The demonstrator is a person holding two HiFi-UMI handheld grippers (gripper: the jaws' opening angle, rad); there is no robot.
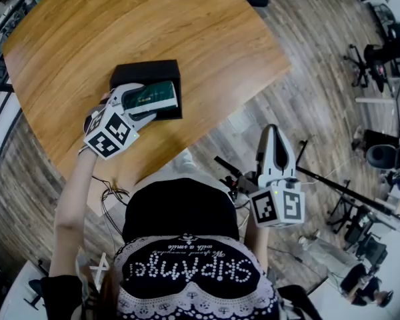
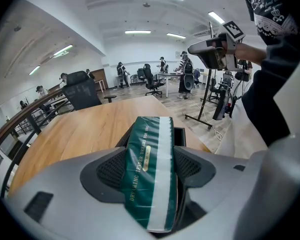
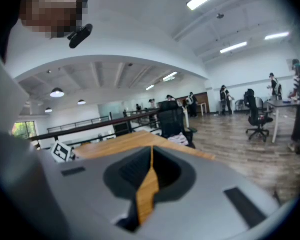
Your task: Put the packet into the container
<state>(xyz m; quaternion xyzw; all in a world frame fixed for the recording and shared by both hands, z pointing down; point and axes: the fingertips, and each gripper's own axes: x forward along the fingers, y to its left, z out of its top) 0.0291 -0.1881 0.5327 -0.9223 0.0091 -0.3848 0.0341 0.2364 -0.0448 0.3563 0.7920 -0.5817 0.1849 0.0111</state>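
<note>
A dark green packet (image 1: 151,97) with a white stripe is clamped between the jaws of my left gripper (image 1: 144,103). It hangs over the near part of a black rectangular container (image 1: 147,74) on the wooden table (image 1: 87,32). In the left gripper view the packet (image 2: 151,169) fills the gap between the grey fingers (image 2: 107,171), and the container's black rim (image 2: 180,135) shows just behind it. My right gripper (image 1: 277,141) is off the table over the floor, to the right, jaws together and holding nothing (image 3: 151,156).
The table's curved front edge (image 1: 207,131) runs between the two grippers. A tripod stand (image 1: 333,189) and cables lie on the wood floor at the right. Office chairs (image 1: 387,49) stand further right. Distant people and desks appear in the gripper views.
</note>
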